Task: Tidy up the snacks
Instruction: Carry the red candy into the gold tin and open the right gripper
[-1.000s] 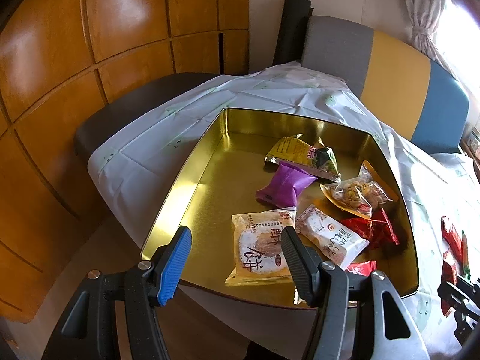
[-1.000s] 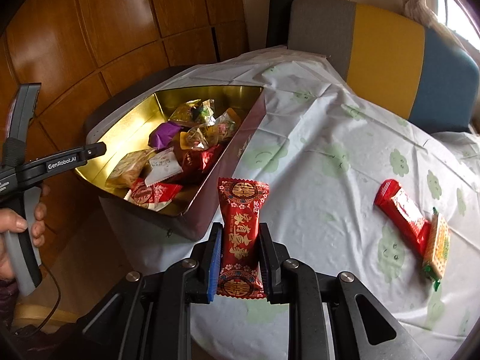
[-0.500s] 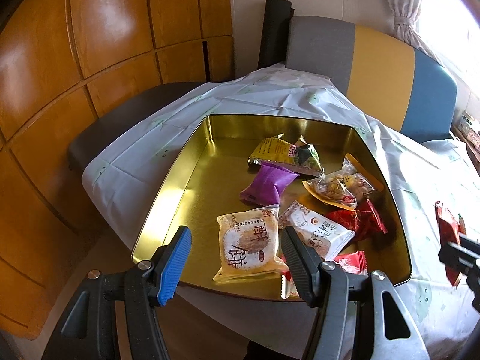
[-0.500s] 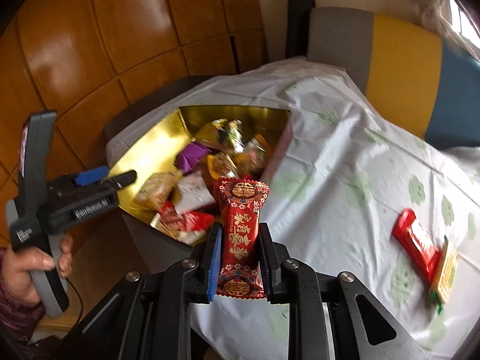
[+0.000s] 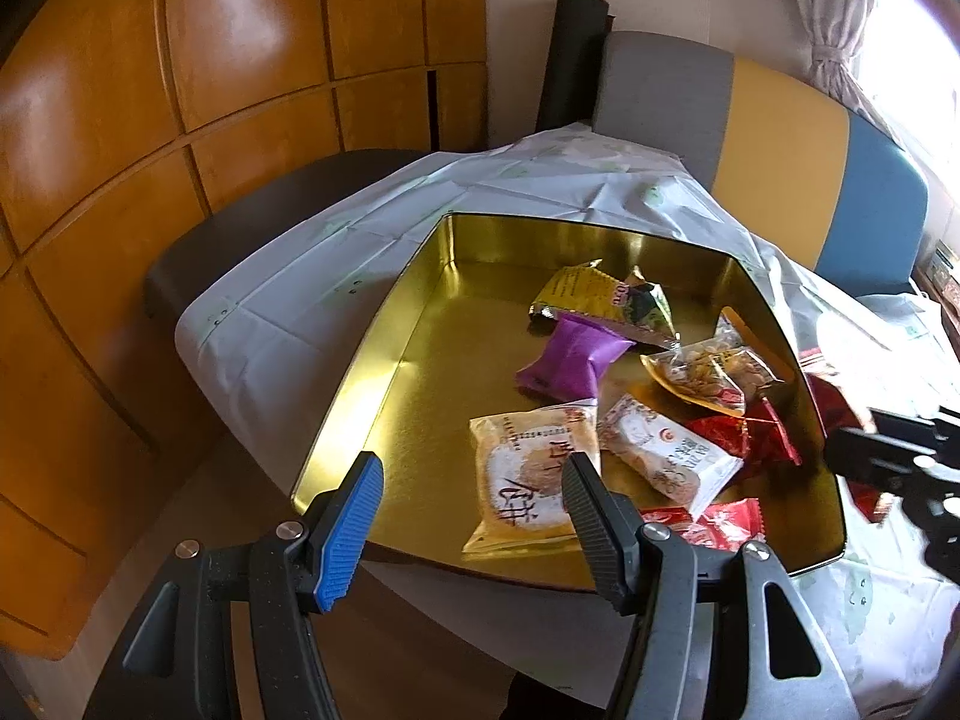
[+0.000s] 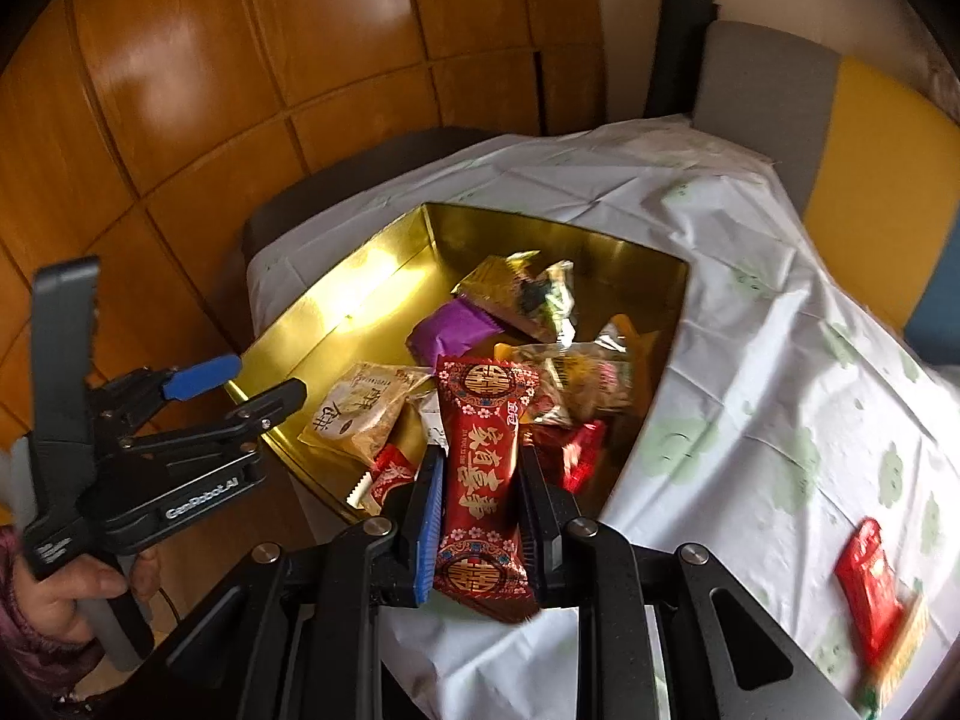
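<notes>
A gold tin tray (image 5: 384, 360) sits on the table's near-left corner and holds several snack packets, among them a purple one (image 5: 570, 357) and a yellow biscuit pack (image 5: 528, 480). My right gripper (image 6: 483, 468) is shut on a red-and-gold snack packet (image 6: 483, 450), held upright over the tray's (image 6: 360, 294) near right corner. My left gripper (image 5: 471, 474) is open and empty, just in front of the tray's near edge; it also shows in the right wrist view (image 6: 240, 384). The right gripper shows blurred at the left wrist view's right edge (image 5: 888, 456).
A white tablecloth with green prints (image 6: 750, 372) covers the table. A red packet and a green-edged bar (image 6: 870, 588) lie on it at the right. A grey, yellow and blue bench back (image 5: 780, 144) stands behind; wood panelling (image 5: 180, 90) is at the left.
My right gripper has carried the red-and-gold packet left, from above the cloth to over the tray. My left gripper has drifted slightly and stays open.
</notes>
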A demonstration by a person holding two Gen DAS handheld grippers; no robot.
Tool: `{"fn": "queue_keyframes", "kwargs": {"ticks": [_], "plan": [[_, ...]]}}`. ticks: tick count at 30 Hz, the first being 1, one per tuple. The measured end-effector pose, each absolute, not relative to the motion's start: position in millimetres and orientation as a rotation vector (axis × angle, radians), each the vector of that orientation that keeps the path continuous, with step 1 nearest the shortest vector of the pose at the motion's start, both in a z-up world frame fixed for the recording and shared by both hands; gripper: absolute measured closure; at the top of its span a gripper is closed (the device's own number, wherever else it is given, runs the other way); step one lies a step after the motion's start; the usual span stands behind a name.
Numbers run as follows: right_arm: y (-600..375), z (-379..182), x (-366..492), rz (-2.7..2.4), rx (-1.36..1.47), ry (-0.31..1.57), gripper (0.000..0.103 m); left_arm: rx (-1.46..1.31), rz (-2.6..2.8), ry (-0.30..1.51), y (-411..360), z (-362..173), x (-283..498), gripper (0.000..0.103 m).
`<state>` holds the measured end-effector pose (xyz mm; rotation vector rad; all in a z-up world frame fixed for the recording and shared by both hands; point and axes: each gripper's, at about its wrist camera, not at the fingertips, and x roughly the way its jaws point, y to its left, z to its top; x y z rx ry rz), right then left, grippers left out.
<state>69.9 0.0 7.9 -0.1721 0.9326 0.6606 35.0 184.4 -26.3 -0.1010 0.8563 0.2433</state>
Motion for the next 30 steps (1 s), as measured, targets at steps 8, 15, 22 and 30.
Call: {"fn": "queue_keyframes", "kwargs": {"ticks": [8, 15, 22, 30], "plan": [[26, -44, 97, 0.63, -0.253, 1.06, 0.08, -0.118, 0.256, 0.871, 193, -33, 33, 0.04], [19, -41, 93, 0.643, -0.229, 1.046, 0.071, -0.129, 0.264, 0.879, 196, -37, 33, 0.04], [12, -31, 82, 0.659, -0.226, 1.014, 0.073, -0.13, 0.258, 0.876, 193, -36, 33, 0.04], [15, -43, 96, 0.589, -0.224, 1.035, 0.091, -0.124, 0.25, 0.866, 188, -31, 30, 0.04]]}}
